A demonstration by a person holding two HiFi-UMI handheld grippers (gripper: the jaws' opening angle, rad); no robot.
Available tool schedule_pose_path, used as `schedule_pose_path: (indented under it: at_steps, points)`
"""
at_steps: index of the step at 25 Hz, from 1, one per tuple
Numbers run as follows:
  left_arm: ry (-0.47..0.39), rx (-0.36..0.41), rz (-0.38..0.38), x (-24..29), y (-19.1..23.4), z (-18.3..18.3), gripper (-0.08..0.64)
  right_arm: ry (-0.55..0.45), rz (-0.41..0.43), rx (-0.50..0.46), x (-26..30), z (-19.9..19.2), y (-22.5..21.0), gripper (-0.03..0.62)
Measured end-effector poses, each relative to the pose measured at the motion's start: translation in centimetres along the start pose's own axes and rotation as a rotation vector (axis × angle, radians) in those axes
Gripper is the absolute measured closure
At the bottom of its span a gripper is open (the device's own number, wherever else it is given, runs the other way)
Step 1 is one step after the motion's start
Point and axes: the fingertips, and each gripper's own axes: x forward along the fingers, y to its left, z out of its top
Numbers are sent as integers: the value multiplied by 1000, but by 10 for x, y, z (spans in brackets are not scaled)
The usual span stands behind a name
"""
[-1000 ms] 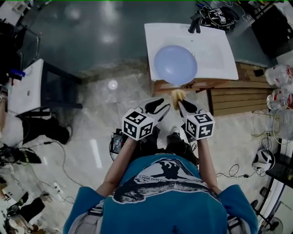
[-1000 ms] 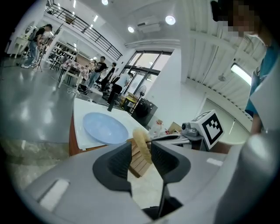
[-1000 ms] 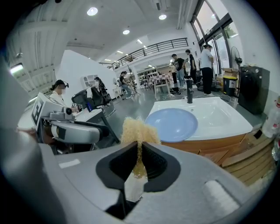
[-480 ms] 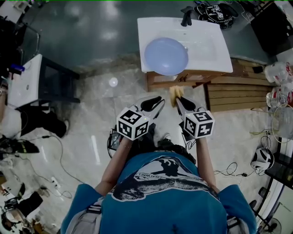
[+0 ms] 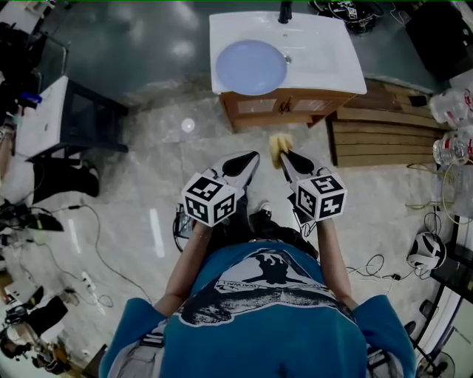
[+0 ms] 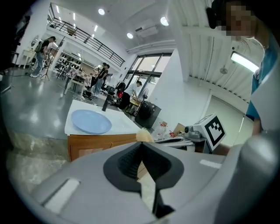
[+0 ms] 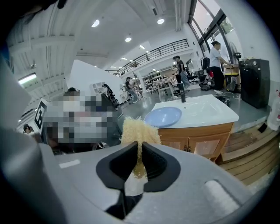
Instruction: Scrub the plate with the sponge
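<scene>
Open-plan lab hall: mezzanine railing [image 7: 153, 50], ceiling spotlights [image 7: 128, 39], floor cables [image 5: 96, 240], freestanding washbasin cabinet [image 5: 295, 103], people [image 7: 215, 54] standing about.

A white basin top [image 5: 325, 52] is seen at the upper middle of the head view, set on a wooden cabinet [image 5: 288, 105], with a black faucet [image 5: 285, 12] at its far edge. Wooden slats [image 5: 384, 144] are laid to the right. A white table [image 5: 41, 122] is placed at the left edge on the pale marbled floor [image 5: 148, 170], and plastic bottles [image 5: 451, 107] are grouped at the right edge.
</scene>
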Motion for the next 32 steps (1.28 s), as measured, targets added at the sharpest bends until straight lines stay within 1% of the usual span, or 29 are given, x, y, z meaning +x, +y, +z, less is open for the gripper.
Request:
schedule_pose_path:
  at_steps: [6, 12, 23, 32]
  points:
    - [0, 10, -5, 1, -39, -24, 546, -1, 18, -25, -32, -25, -3, 565]
    - [2, 29, 2, -2, -66, -41, 546, 5, 33, -56, -53, -42, -3, 566]
    - [-11, 43, 19, -10, -89, -53, 546, 5, 66, -91, -71, -56, 7, 566]
    - [2, 51, 4, -9, -102, -60, 546, -2, 74, -90, -78, -61, 10, 566]
